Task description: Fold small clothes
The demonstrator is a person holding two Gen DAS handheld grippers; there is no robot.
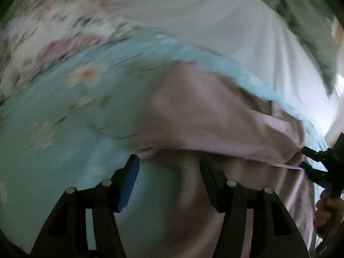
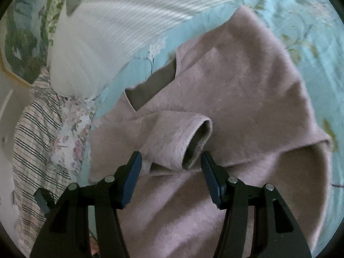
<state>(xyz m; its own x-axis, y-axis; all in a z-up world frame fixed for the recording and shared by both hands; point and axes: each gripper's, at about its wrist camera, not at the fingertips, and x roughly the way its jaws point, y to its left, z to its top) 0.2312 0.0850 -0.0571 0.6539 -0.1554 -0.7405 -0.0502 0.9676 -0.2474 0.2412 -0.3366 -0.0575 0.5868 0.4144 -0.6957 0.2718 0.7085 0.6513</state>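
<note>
A small pale pink fuzzy sweater [image 2: 236, 81] lies on a light blue floral bedsheet [image 2: 318, 32]. One sleeve is folded across its body, the cuff [image 2: 193, 144] lying just ahead of my right gripper [image 2: 171, 161], which is open and empty, jaws wide apart over the sweater. In the blurred left wrist view the sweater [image 1: 204, 111] lies ahead and to the right. My left gripper [image 1: 168, 165] is open and empty at the sweater's edge. The right gripper [image 1: 318, 167] shows at the far right of that view, by the sweater's edge.
A white ribbed pillow [image 2: 111, 28] lies beyond the sweater. A striped cloth [image 2: 36, 129] and a floral cloth [image 2: 73, 137] sit at the left. In the left wrist view the white pillow [image 1: 215, 17] is at the top, with floral bedding [image 1: 53, 32] to its left.
</note>
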